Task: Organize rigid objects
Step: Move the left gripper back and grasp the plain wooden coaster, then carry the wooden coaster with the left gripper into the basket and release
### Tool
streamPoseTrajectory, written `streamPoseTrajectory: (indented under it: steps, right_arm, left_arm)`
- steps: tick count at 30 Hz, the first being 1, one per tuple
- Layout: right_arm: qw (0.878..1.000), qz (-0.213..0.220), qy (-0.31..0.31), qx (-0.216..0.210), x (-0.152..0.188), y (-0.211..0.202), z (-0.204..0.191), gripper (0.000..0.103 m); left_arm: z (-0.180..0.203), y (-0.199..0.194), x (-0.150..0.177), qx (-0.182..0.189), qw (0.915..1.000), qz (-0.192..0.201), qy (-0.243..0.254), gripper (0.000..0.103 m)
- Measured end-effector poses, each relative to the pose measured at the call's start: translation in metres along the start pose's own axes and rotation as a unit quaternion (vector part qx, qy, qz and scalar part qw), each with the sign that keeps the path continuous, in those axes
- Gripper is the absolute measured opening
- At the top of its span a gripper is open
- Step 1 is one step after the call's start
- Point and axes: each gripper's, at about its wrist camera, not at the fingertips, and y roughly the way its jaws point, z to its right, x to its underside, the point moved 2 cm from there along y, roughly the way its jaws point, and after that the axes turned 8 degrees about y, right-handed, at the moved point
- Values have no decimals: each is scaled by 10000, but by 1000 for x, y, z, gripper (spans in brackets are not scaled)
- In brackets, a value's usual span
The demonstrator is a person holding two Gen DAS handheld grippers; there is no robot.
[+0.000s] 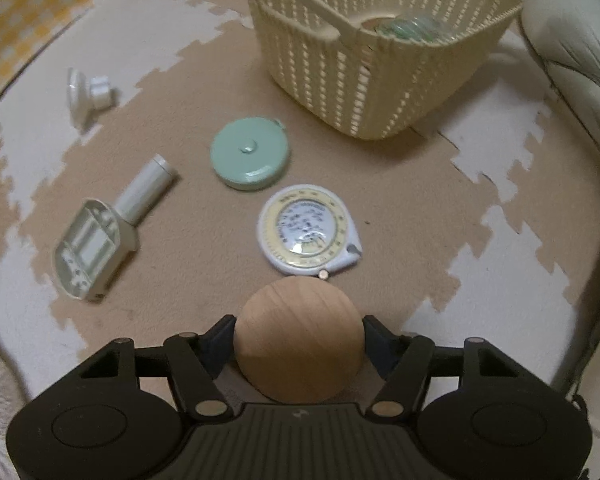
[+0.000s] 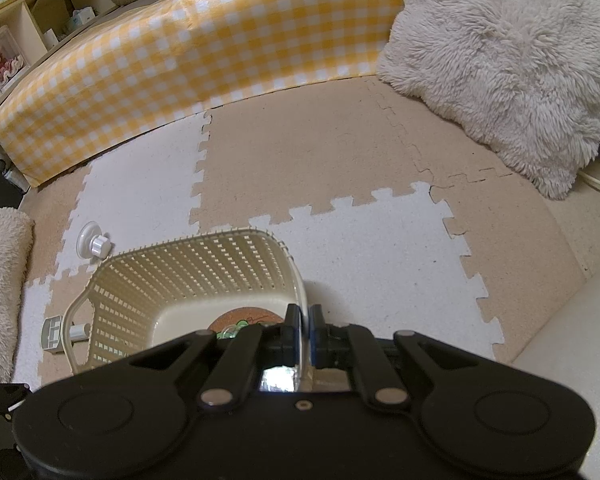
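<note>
My left gripper [image 1: 299,326] is shut on a wooden ball [image 1: 299,338], held just above the foam mat. Ahead of it lie a white round tape measure [image 1: 308,232], a mint green round tape measure [image 1: 250,153], a white plastic handheld device [image 1: 100,236] and a white suction knob [image 1: 86,94]. A cream lattice basket [image 1: 380,84] stands beyond, with a greenish glass item [image 1: 412,28] inside. My right gripper [image 2: 305,320] is shut on the basket's rim [image 2: 300,276]. In the right wrist view the basket holds a cork disc [image 2: 248,318].
A yellow checked cushion [image 2: 204,44] borders the mat at the back. A fluffy white pillow [image 2: 512,60] lies at the right, another fluffy pile [image 2: 0,280] at the left. A shelf [image 2: 28,20] stands behind. The suction knob [image 2: 94,242] lies beside the basket.
</note>
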Motion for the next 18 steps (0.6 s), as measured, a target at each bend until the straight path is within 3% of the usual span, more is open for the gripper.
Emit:
streamPoseTrajectory:
  steps: [8, 18]
  right_arm:
    - [10000, -2, 39, -14, 0, 0, 1, 5]
    - [10000, 1, -12, 14, 0, -1, 0, 5]
  left_arm:
    - [-13, -18, -6, 34, 9981, 401, -464, 68]
    - [-25, -54, -13, 112, 9857, 1116, -1261, 68]
